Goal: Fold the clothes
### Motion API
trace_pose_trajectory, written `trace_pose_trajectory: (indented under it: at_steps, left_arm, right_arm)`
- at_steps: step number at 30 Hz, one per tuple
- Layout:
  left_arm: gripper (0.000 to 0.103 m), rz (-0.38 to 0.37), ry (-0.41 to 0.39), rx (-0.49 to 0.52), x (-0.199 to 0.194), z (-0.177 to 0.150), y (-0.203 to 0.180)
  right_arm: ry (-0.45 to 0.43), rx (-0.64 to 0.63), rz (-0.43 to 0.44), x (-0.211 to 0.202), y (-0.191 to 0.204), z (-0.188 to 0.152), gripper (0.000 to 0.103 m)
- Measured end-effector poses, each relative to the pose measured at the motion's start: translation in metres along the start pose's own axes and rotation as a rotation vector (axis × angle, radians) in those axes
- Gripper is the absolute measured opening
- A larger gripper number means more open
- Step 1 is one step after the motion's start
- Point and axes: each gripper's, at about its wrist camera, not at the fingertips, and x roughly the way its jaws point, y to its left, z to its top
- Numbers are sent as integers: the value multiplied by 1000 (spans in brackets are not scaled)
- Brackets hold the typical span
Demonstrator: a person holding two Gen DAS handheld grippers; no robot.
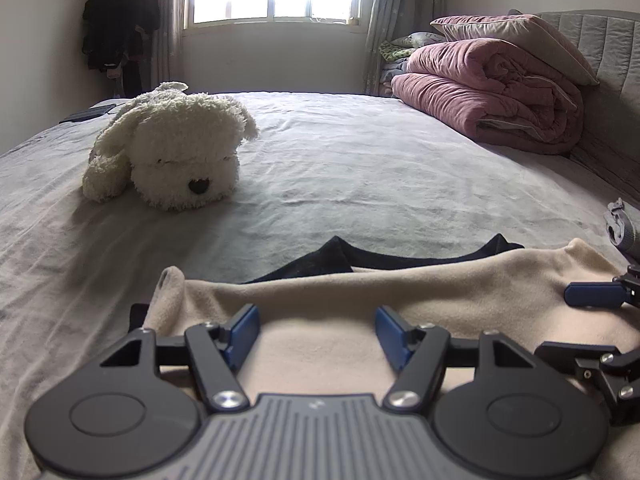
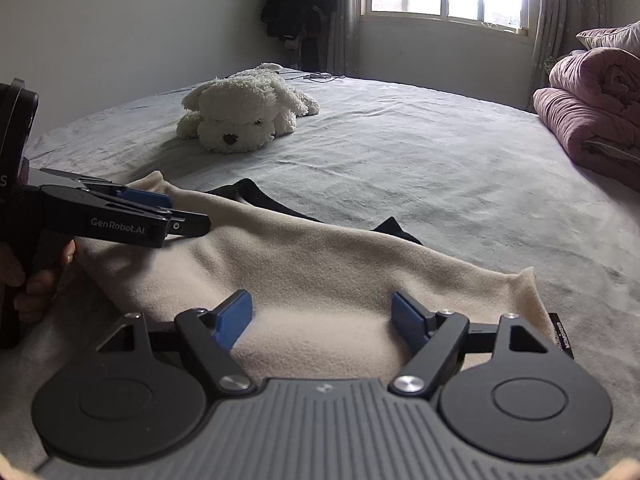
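A beige fleece garment lies folded on the bed, with a black garment showing beneath its far edge. My left gripper hovers just over the beige cloth, jaws wide open and holding nothing. My right gripper is also open above the same beige garment, nearer its right corner. From the right wrist view the left gripper comes in side-on at the left, held by a hand. The black garment peeks out past the beige fold.
A white plush dog lies on the grey bedsheet at the far left. A folded pink quilt and pillow sit at the far right against the headboard. A small grey cloth item lies at the right edge. Dark clothes hang in the corner.
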Motion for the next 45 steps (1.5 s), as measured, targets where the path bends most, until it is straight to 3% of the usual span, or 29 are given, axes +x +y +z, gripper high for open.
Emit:
trace_pose_trajectory:
  at_steps: [7, 11, 13, 18, 23, 25, 30, 36, 40, 42, 45]
  left_arm:
    - [66, -78, 48, -304, -16, 19, 65]
    - [62, -131, 86, -420, -20, 20, 91]
    - [62, -142, 91, -456, -24, 20, 97]
    - [66, -8, 129, -414, -32, 21, 98]
    - [67, -12, 213, -497, -30, 12, 101]
    - [68, -24, 230, -549, -33, 5, 102]
    - [68, -11, 237, -657, -52, -8, 101]
    - [70, 5, 244, -789, -74, -23, 100]
    - [72, -52, 255, -904, -77, -38, 89]
    - [73, -53, 241, -931, -71, -43, 79]
    - [75, -2, 153, -972, -68, -48, 65]
  right_arm:
    - [-83, 71, 10, -24, -15, 10, 82]
    - [-115, 80, -3, -28, -21, 13, 82]
    - [-116, 87, -10, -28, -24, 13, 82]
    - [-109, 119, -12, -27, -30, 12, 82]
    - [-104, 121, 10, -27, -24, 13, 81]
    - [-95, 125, 49, -27, -20, 14, 66]
    - [-70, 127, 126, -20, -6, 15, 43]
    - [-36, 124, 133, -13, 2, 13, 39]
    - [-27, 139, 144, -11, 2, 12, 39]
    - [-23, 146, 150, -11, 2, 12, 39]
    - [-23, 157, 168, -10, 4, 12, 39]
